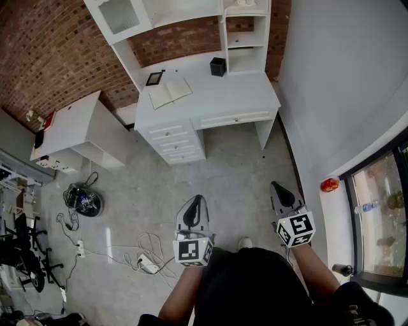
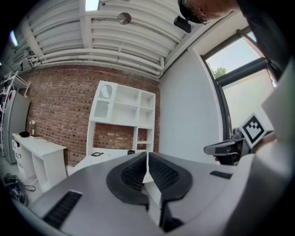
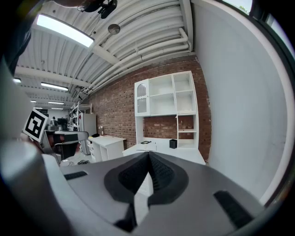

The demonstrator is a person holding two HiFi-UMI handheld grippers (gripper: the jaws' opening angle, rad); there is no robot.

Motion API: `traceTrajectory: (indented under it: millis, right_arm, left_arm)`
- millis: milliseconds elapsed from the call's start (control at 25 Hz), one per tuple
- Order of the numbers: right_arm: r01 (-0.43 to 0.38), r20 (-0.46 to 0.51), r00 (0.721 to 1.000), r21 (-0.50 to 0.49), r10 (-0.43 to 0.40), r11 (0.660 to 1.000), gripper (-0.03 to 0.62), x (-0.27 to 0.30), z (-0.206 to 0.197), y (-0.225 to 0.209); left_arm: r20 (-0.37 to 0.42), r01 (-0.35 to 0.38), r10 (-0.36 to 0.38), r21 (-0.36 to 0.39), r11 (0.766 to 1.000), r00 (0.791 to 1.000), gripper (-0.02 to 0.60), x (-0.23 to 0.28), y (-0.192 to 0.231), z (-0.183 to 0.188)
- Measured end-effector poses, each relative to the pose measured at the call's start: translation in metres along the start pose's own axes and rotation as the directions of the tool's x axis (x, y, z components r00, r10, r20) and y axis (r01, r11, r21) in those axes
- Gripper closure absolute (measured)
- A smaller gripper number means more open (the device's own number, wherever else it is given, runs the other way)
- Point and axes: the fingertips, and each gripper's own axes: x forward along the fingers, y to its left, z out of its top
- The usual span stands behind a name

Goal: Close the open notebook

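Observation:
An open notebook (image 1: 170, 93) lies flat on the white desk (image 1: 223, 102) at the far end of the room, left of the desk's middle. Both grippers hang over the floor, well short of the desk. My left gripper (image 1: 196, 202) is shut with nothing between its jaws. My right gripper (image 1: 278, 188) is shut and empty too. In the right gripper view the notebook (image 3: 146, 146) shows small on the distant desk. In the left gripper view my left gripper (image 2: 147, 156) points toward the desk and the right gripper (image 2: 230, 147) shows at the right.
A small framed picture (image 1: 154, 78) and a black cup (image 1: 218, 66) stand on the desk, under a white hutch (image 1: 185, 19). A second white desk (image 1: 70, 127) stands at the left. Cables and a power strip (image 1: 148, 262) lie on the floor. A glass door (image 1: 382, 210) is at the right.

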Motion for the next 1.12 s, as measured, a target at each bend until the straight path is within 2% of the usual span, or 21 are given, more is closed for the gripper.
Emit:
traceTrajectory:
  millis: [320,640,880,1080,1120]
  right_arm:
    - [0.028,0.013,1.0,0.008,-0.028,1.0,0.595,-0.015,0.0,-0.018]
    - [0.013,0.028,1.0,0.042,-0.014,0.999,0.594,-0.026,-0.006,-0.032]
    - [0.035,0.02,0.999,0.06,-0.037,0.998,0.594,-0.037,-0.01,-0.05]
    - [0.065,0.008,0.998,0.071,-0.066,0.995,0.594,-0.046,-0.019,-0.072]
    - [0.074,0.007,0.997,0.072,-0.075,0.995,0.577,-0.048,-0.02,-0.076]
  left_arm:
    - [-0.019,-0.018,0.019,0.003,1.0,1.0,0.565,0.007,-0.017,-0.002]
    - [-0.029,0.054,-0.055,-0.016,0.998,0.998,0.563,0.02,-0.044,-0.007]
    - [-0.036,0.121,-0.122,-0.025,0.992,0.992,0.563,0.028,-0.066,-0.008]
    - [-0.085,0.209,-0.214,-0.064,0.976,0.973,0.56,0.036,-0.086,-0.022]
    - [-0.088,0.216,-0.221,-0.064,0.974,0.971,0.538,0.036,-0.089,-0.023]
